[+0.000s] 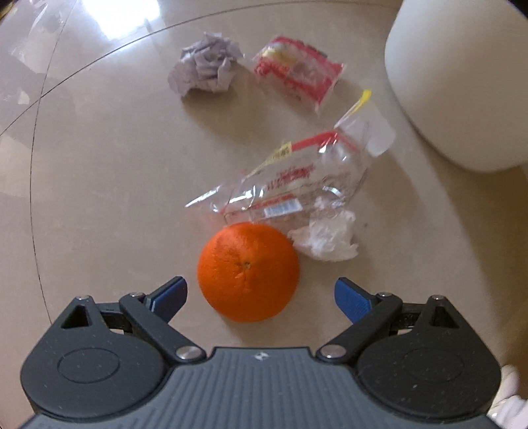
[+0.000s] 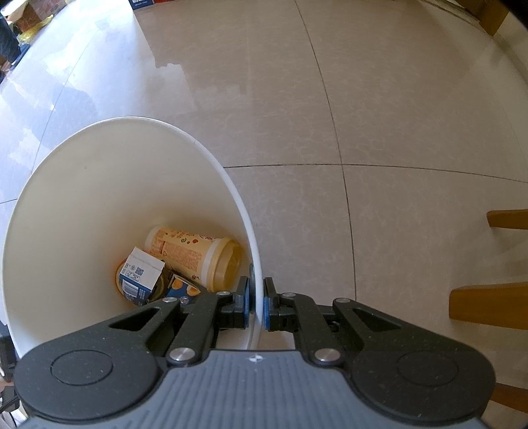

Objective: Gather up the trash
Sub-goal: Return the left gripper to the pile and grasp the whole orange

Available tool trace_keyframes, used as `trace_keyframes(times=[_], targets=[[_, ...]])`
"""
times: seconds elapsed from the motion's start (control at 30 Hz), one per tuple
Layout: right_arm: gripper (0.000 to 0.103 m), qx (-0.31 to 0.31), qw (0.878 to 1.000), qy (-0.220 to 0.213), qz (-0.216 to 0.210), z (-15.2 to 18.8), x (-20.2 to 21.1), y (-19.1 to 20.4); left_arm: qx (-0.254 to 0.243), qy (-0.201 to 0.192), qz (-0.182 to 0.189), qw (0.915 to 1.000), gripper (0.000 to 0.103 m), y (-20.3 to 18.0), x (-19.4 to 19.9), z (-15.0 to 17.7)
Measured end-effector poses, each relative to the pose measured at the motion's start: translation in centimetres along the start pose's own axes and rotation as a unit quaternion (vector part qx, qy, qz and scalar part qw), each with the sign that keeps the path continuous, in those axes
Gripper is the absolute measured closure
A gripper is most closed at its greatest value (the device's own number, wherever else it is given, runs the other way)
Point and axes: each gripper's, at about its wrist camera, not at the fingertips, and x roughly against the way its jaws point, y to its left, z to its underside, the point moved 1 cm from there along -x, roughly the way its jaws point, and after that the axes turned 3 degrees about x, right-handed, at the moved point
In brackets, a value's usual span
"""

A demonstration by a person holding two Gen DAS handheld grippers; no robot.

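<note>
In the left wrist view an orange (image 1: pixel 248 271) lies on the tiled floor. My left gripper (image 1: pixel 260 298) hangs open over it, a blue pad on each side, not touching. Beyond the orange lie a clear torn wrapper (image 1: pixel 297 178), a white tissue wad (image 1: pixel 326 239), a red snack packet (image 1: pixel 297 71) and a grey crumpled paper (image 1: pixel 204 66). In the right wrist view my right gripper (image 2: pixel 256 305) is shut on the rim of the white bin (image 2: pixel 82 198). Inside the bin are a yellow cup (image 2: pixel 194 254) and a small blue-and-white carton (image 2: pixel 140 275).
The white bin's outer wall (image 1: pixel 458 79) stands at the upper right of the left wrist view, close to the wrappers. Wooden chair legs (image 2: pixel 488 303) stand to the right of the bin. Boxes (image 2: pixel 29 13) sit far off along the floor's edge.
</note>
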Motion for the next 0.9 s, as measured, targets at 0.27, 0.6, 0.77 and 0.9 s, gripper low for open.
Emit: trace_keyframes(times=[0.27,0.6,0.77,0.9], targets=[[0.093,-0.001,1.000,0.000,0.000,0.0,0.0,0.0,0.014,-0.030,0.023,0.9992,0.024,1.2,-1.0,0.5],[0.093,0.001,1.000,-0.001,0.004,0.0,0.0,0.2,-0.010,-0.014,0.004,0.9998,0.037,0.6,-1.2,0.2],[0.093,0.003,1.000,-0.001,0.004,0.0,0.0,0.3,-0.019,0.006,0.005,0.9998,0.041,0.6,0.3,-0.6],[0.093,0.003,1.000,-0.001,0.004,0.0,0.1,0.3,-0.042,0.011,0.018,0.9989,0.041,0.7,2.8,-1.4]])
